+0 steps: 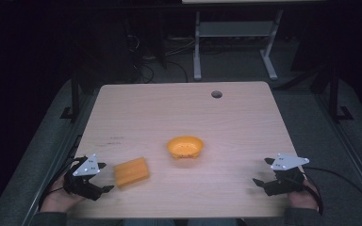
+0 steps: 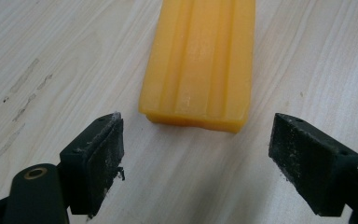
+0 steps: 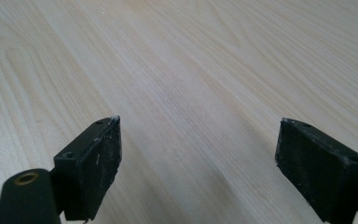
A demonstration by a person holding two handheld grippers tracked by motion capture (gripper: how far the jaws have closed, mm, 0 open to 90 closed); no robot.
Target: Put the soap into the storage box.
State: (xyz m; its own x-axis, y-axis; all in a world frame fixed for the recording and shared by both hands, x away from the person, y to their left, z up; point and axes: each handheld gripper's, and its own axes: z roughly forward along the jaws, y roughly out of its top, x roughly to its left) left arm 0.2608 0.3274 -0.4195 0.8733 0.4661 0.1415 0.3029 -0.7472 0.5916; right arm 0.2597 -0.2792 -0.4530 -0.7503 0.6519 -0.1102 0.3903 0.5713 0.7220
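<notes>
An orange ridged block (image 1: 131,172) lies flat on the wooden table (image 1: 179,113), left of centre near the front edge. My left gripper (image 1: 105,177) sits just left of it, open, jaws pointing at the block's near end. In the left gripper view the block (image 2: 200,60) lies a short way ahead of the gripper (image 2: 196,149), between the lines of the two jaws, untouched. An orange bowl (image 1: 185,147) stands upright at the table's middle. My right gripper (image 1: 259,172) rests open at the front right, and in its own view the gripper (image 3: 198,154) has bare wood between its jaws.
A round cable hole (image 1: 216,94) sits near the table's far edge. Dark pencil-like marks (image 1: 115,140) show on the wood left of the bowl. Beyond the table stand a white desk frame (image 1: 235,37) and cables on a dark floor.
</notes>
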